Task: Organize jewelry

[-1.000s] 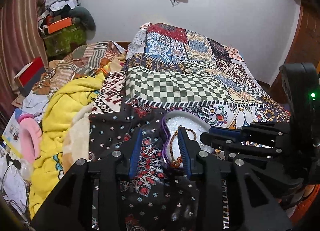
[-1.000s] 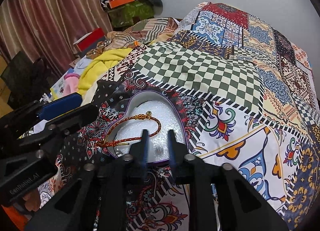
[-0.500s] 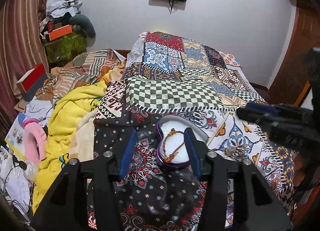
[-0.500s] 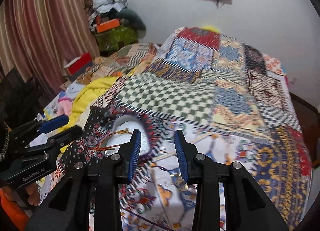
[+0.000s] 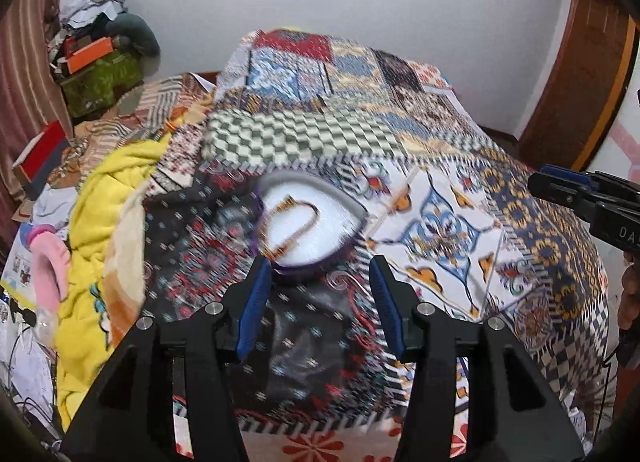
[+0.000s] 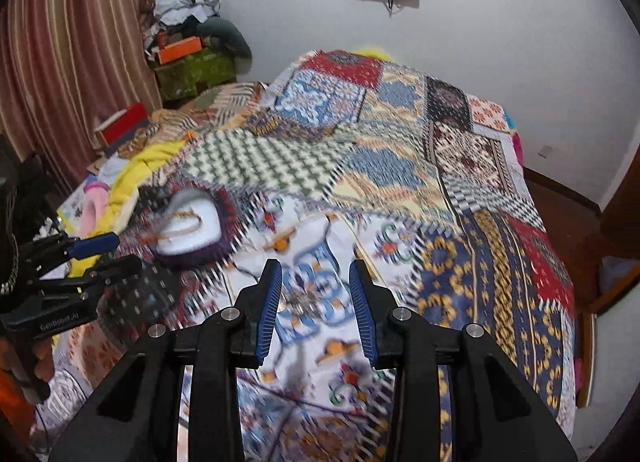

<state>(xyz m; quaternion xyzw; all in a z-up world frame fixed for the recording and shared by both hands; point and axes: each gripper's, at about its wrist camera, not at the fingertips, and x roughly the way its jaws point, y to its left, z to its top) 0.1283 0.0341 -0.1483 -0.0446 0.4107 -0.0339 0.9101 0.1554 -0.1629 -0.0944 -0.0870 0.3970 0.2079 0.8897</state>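
Patchwork quilt (image 6: 400,166) covers bed; striped curtain (image 6: 68,46) left.

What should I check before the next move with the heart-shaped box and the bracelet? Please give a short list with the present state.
1. Left gripper open and holding nothing: ok.
2. Right gripper open and holding nothing: ok.
3. Red and gold bracelet inside the heart-shaped box: mostly ok; whether one end hangs over the near rim, cannot tell, the picture is blurred.
4. Box resting flat on the patterned bedspread: ok, it seems level.
5. Lid for the box in view: not ok, none is seen.
6. Small metallic piece on the bedspread between the right fingers: cannot tell what it is, too blurred.
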